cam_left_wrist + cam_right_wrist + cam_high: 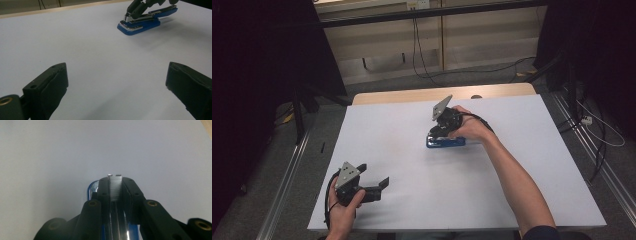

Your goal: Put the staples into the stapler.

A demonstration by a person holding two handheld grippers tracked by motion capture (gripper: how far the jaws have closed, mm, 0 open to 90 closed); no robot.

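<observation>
A blue stapler (453, 142) lies on the white table (522, 165) right of centre, its blue top arm swung up off the base (140, 26). My right gripper (438, 132) leans down over its left end, shut on the silver staple rail (115, 187); both black pads (128, 191) press its sides, with the blue base (91, 188) below. My left gripper (374, 175) rests near the table's front left corner, open, nothing between its fingers (53, 78). From the left gripper view the stapler (146, 23) sits far ahead to the right.
A bare wooden strip (412, 95) runs along the table's far edge. Metal rails (287, 175) flank the table on the floor, and cables (602, 130) lie to the right. Dark stands and curtains close in on both sides.
</observation>
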